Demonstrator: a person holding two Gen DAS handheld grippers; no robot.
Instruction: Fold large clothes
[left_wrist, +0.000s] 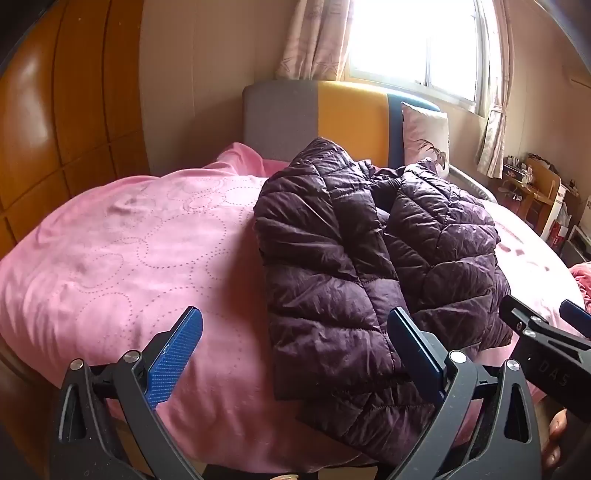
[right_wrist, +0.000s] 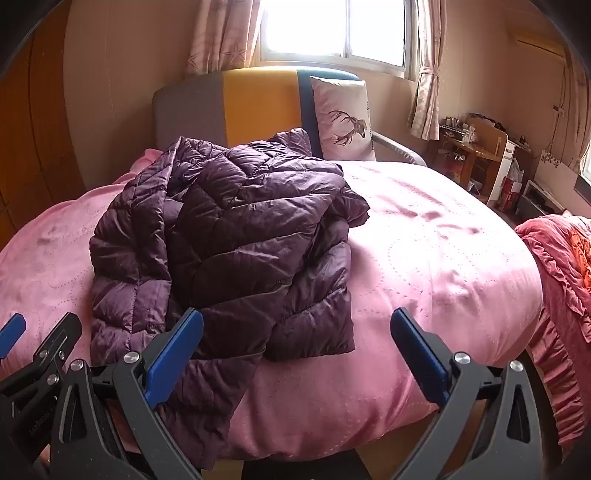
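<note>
Jacket (right_wrist: 229, 236) partly folded on the bed (right_wrist: 443, 258), hem hanging over the 6 o'clock edge; left gripper (left_wrist: 295, 354) and right gripper (right_wrist: 295, 354) both spread, empty: pinch hem corners evenly, then fold toward 12 o'clock.

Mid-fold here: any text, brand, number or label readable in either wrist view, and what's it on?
"DAS": on the right gripper body, seen from the left wrist camera.
Embossed lettering on the left gripper body, in the right wrist view: too blurred to read.
Purple jacket: no legible label.
</note>
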